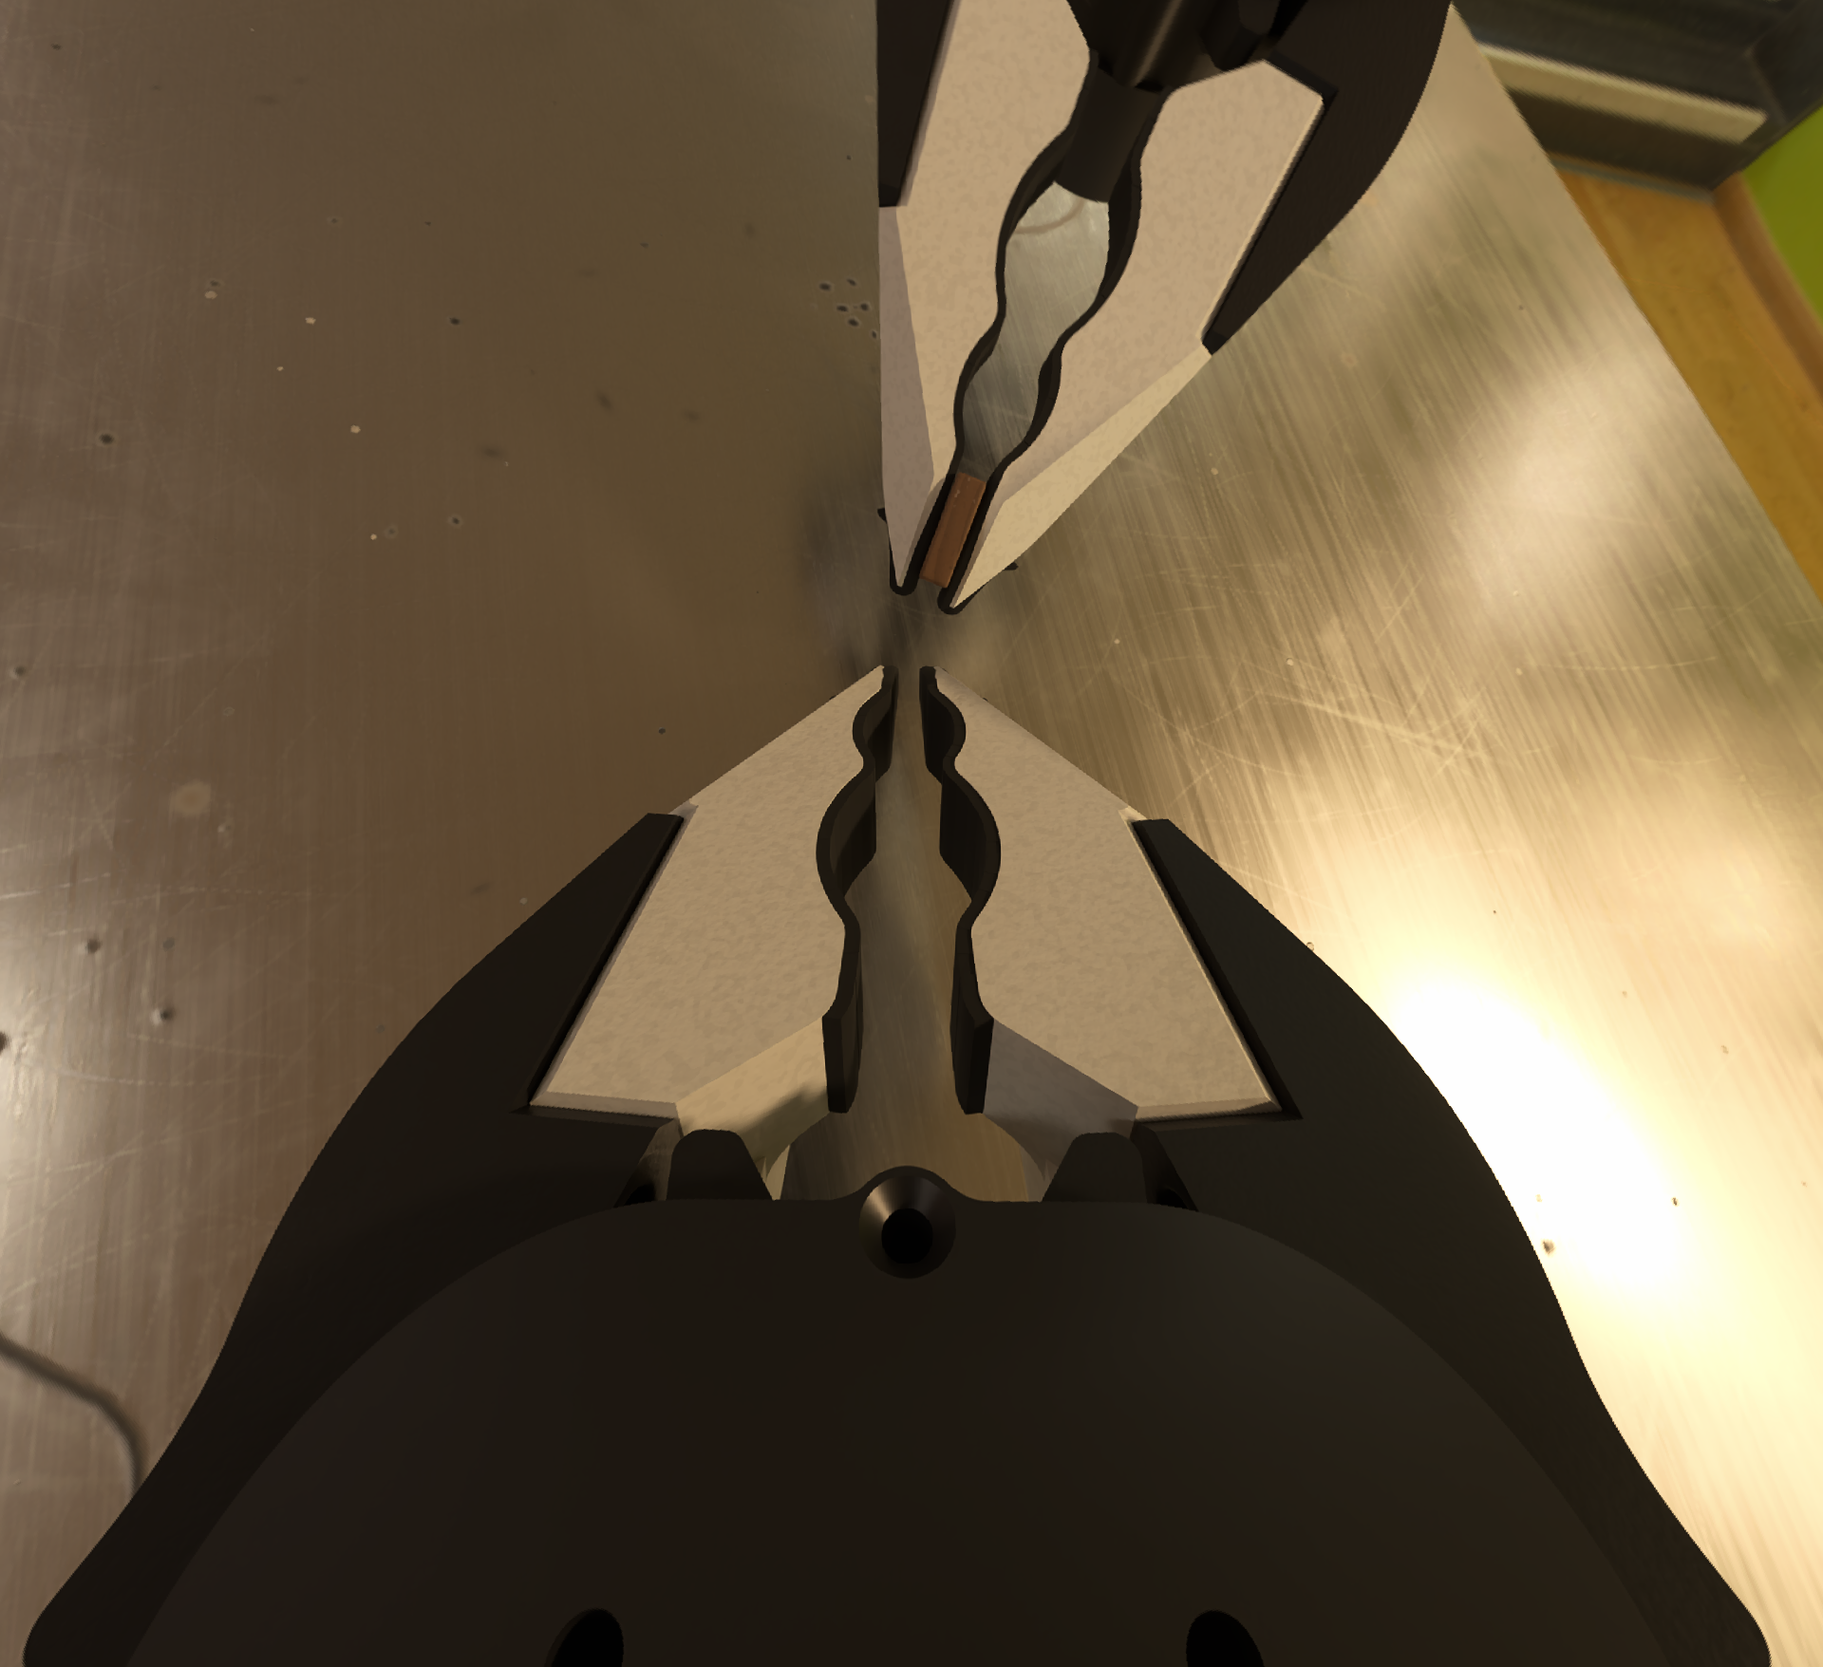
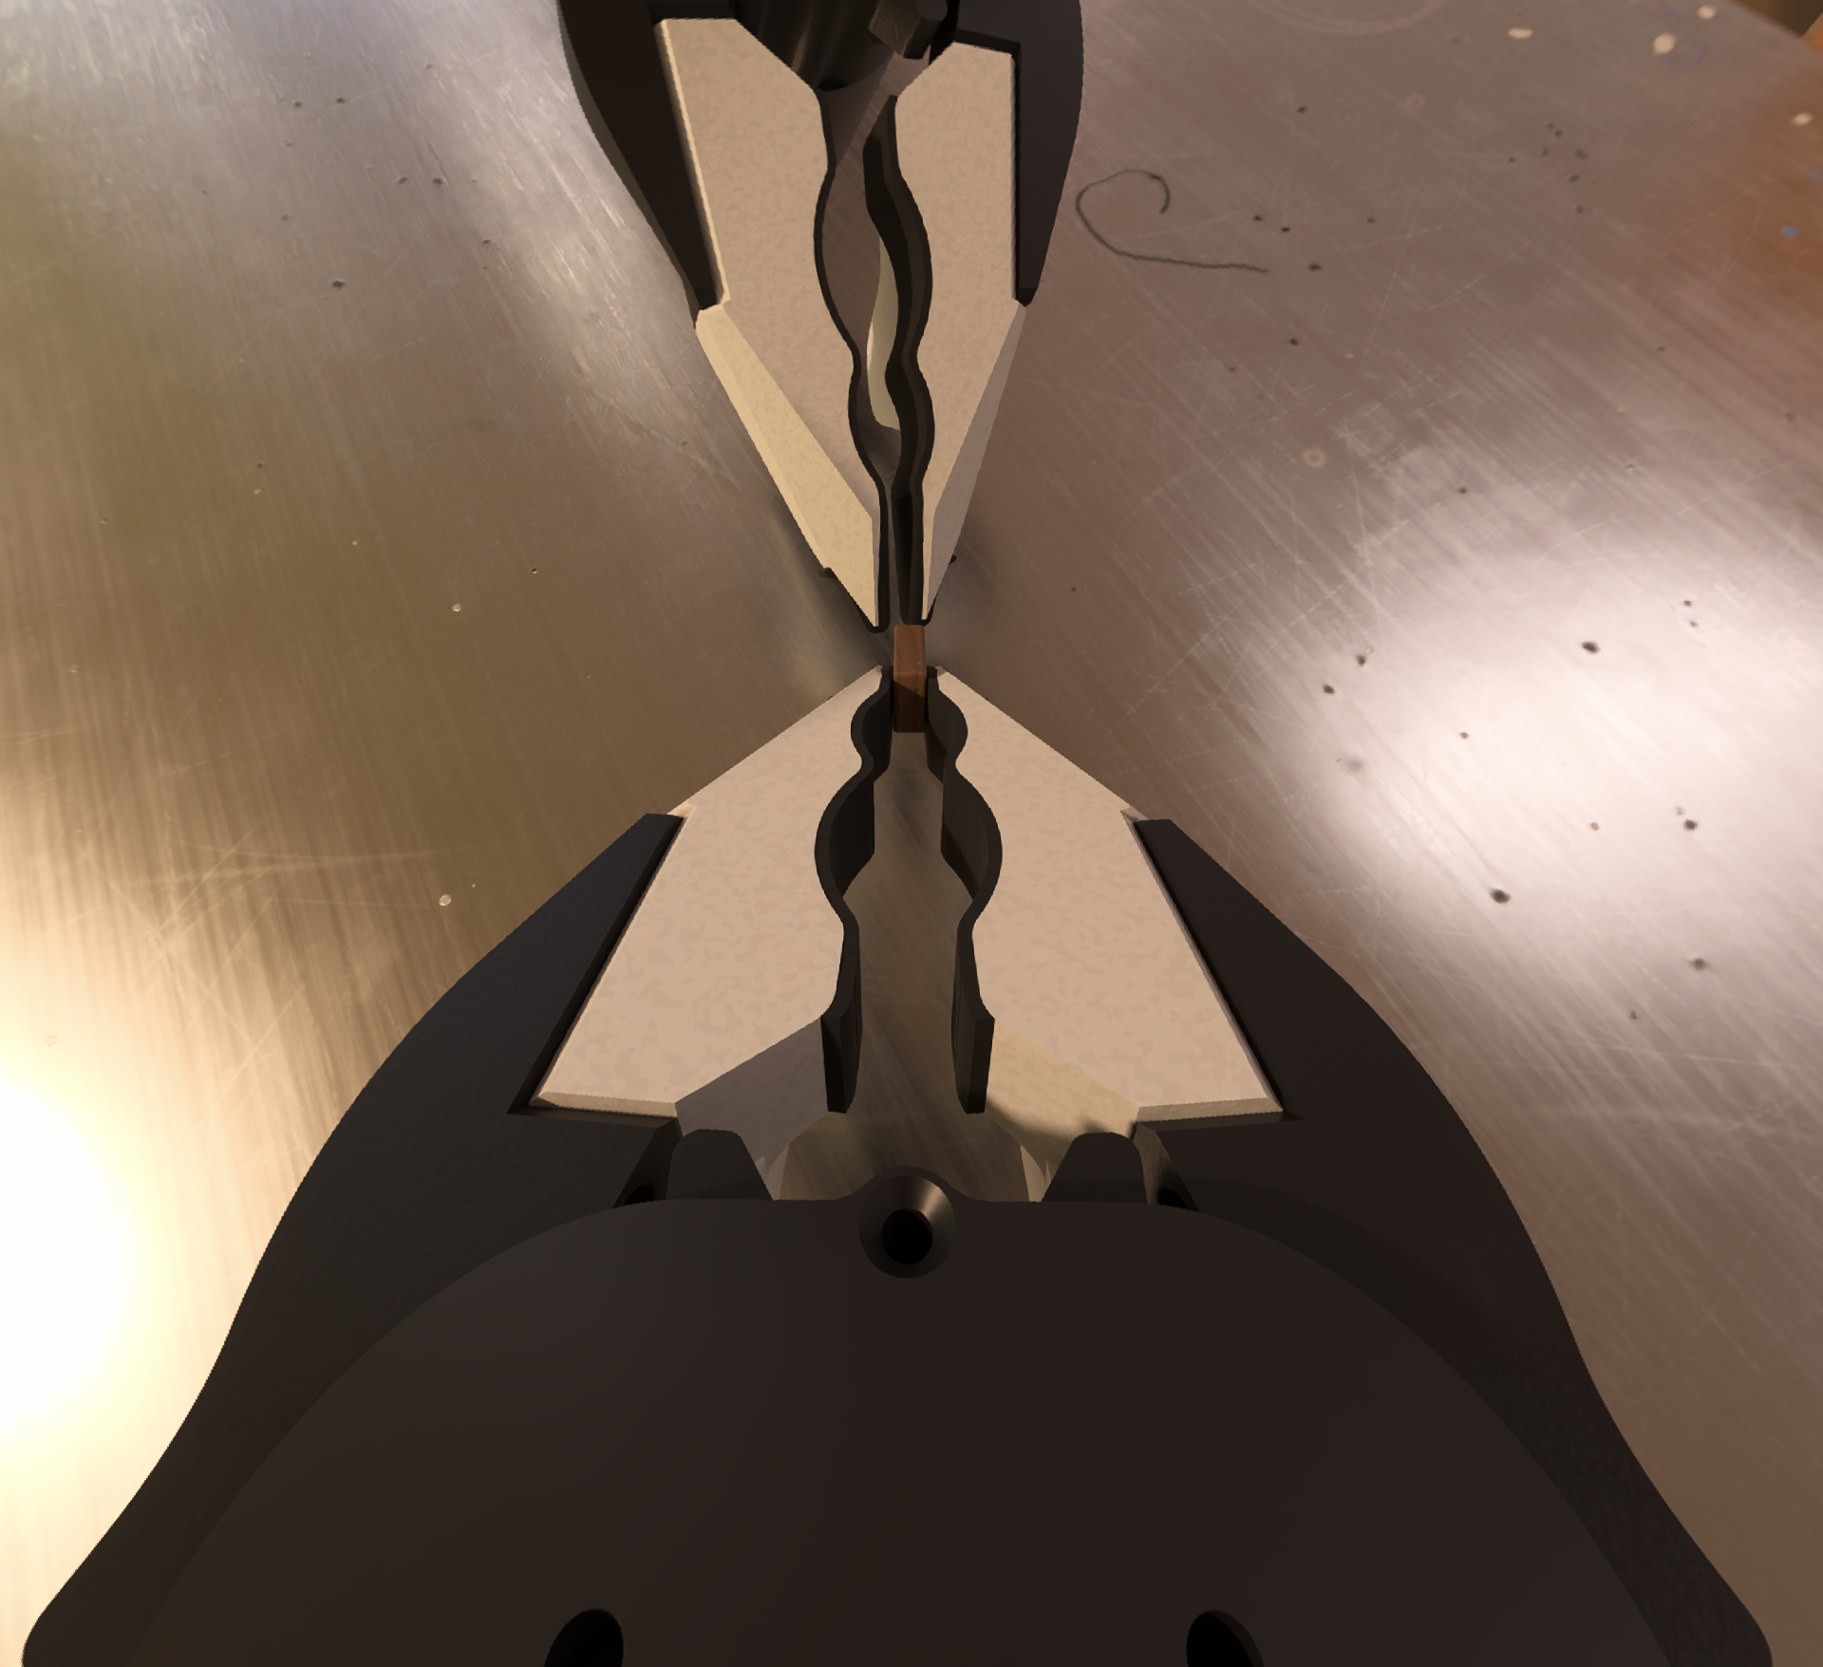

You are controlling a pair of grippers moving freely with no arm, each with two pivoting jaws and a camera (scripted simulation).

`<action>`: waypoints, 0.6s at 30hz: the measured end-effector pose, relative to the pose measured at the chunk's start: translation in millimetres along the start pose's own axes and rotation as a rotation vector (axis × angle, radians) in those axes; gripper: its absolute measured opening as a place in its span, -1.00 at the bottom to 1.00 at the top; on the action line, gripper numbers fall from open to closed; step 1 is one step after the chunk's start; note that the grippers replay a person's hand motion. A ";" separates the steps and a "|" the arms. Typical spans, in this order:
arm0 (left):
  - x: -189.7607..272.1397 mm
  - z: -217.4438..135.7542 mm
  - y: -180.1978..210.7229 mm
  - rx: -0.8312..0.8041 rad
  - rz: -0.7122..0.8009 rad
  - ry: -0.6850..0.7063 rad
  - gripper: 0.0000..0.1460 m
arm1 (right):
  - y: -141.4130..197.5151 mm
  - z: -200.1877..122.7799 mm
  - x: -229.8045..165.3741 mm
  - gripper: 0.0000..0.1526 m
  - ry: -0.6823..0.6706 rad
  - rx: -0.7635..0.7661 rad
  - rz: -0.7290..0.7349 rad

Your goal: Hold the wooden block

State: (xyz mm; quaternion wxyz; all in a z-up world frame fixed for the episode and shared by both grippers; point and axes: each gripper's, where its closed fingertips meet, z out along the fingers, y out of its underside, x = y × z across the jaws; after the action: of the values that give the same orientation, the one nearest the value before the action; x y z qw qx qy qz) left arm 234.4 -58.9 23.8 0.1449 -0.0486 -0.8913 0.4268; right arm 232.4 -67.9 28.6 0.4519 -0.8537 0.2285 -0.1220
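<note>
While you check progress: scratched metal table (image 2: 1381, 535) spreads under everything, pen scrawl and specks on it well apart from block, nothing blocking. Right gripper (image 2: 909, 704) clamps wooden block (image 2: 909, 683) at fingertips, just above table; hold looks done. Left gripper (image 1: 908, 678), tip-to-tip just beyond block, nearly closed, grasping nothing. Left for you: keep grip.

Sides: bare metal table (image 2: 1381, 535) lies open left and right of both grippers
Middle: left gripper (image 1: 909, 671) and right gripper (image 2: 909, 700) meet tip to tip, block (image 2: 909, 683) between, no passage
</note>
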 end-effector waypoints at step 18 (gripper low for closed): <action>-1.7 -3.8 -1.9 0.025 -0.041 0.019 -0.98 | -3.7 3.1 2.2 -0.94 -0.015 0.011 -0.042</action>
State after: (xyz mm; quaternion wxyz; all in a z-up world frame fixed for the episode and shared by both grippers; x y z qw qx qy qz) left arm 237.2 -57.6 27.2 0.1624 -0.0326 -0.8853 0.4346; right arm 236.6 -65.0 30.0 0.4556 -0.8567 0.2062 -0.1261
